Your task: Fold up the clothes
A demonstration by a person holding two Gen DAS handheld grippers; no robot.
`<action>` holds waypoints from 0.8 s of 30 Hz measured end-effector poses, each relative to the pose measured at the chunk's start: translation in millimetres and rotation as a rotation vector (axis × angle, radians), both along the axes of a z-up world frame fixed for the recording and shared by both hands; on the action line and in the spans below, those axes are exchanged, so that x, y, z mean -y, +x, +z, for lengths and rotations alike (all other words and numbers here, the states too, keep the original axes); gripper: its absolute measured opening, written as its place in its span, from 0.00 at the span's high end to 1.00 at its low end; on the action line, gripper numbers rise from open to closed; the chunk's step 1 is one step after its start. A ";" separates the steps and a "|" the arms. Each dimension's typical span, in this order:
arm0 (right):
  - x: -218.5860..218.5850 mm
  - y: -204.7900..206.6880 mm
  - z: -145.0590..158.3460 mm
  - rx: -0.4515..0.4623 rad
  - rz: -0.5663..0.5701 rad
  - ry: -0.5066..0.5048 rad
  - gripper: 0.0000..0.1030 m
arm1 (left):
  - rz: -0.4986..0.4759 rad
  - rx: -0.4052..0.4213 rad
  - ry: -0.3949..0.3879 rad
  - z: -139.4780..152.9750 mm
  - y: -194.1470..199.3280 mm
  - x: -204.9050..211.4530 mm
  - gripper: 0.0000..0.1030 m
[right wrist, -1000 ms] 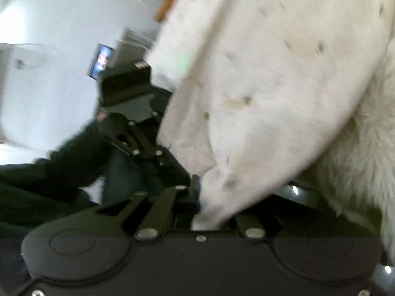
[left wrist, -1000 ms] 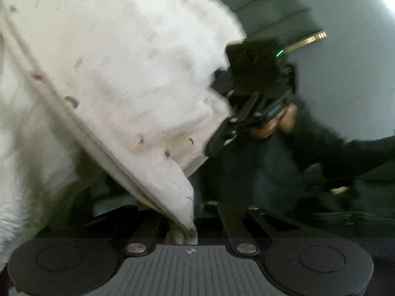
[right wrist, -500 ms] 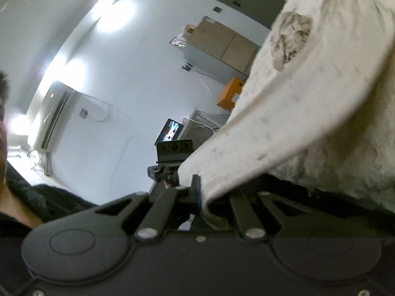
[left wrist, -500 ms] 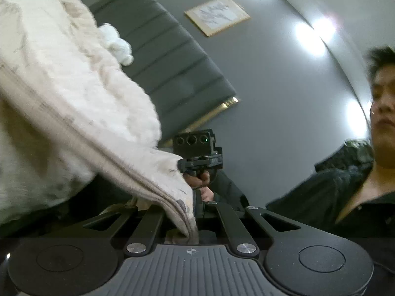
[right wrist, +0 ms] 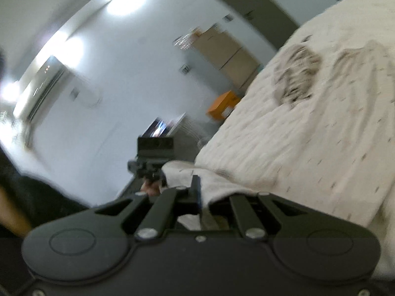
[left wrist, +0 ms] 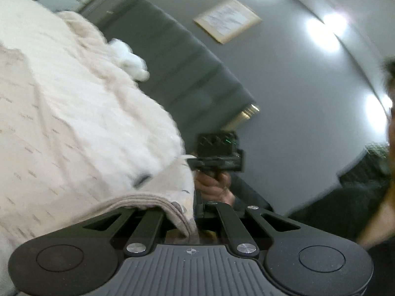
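Garment held aloft by two corners, fold not yet begun.

Your left gripper (left wrist: pixel 195 224) is clamped on the ribbed hem corner of the cream garment (left wrist: pixel 74 123), which fills its view from 8 to 11 o'clock. Your right gripper (right wrist: pixel 200 197) is likewise closed on the opposite corner; there the garment (right wrist: pixel 308 123) spreads from 1 to 4 o'clock. Judging by the cloth stretched between both claws, only the pickup is done: laying flat and every fold remain.
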State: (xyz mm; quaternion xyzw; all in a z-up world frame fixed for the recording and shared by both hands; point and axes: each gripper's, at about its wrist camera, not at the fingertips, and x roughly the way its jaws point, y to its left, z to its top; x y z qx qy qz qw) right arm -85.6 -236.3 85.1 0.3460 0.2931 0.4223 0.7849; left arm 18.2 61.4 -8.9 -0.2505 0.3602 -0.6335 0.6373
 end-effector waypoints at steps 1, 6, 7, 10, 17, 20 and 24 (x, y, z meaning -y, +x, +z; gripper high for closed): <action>4.1 10.5 -4.0 -0.006 -0.020 0.004 0.98 | 0.020 -0.014 0.001 -2.3 17.7 2.3 1.00; 20.6 68.4 -23.7 -0.036 -0.094 0.029 0.98 | 0.074 -0.054 0.011 -12.4 86.8 8.0 1.00; 22.7 78.2 -29.9 -0.041 -0.107 0.023 0.98 | 0.084 -0.062 0.024 -17.7 100.3 10.5 1.00; 29.3 110.6 -55.9 -0.092 -0.144 0.024 0.97 | 0.106 -0.125 0.051 -38.6 130.8 11.6 1.00; 30.3 173.8 -141.8 -0.264 -0.254 -0.002 0.95 | 0.207 -0.372 0.154 -125.4 195.8 12.0 0.89; 32.3 178.5 -168.2 -0.318 -0.319 -0.037 0.85 | 0.259 -0.411 0.215 -150.4 202.2 15.2 0.68; 37.5 174.2 -187.1 -0.339 -0.348 0.002 0.68 | 0.278 -0.411 0.231 -161.6 197.4 11.4 0.64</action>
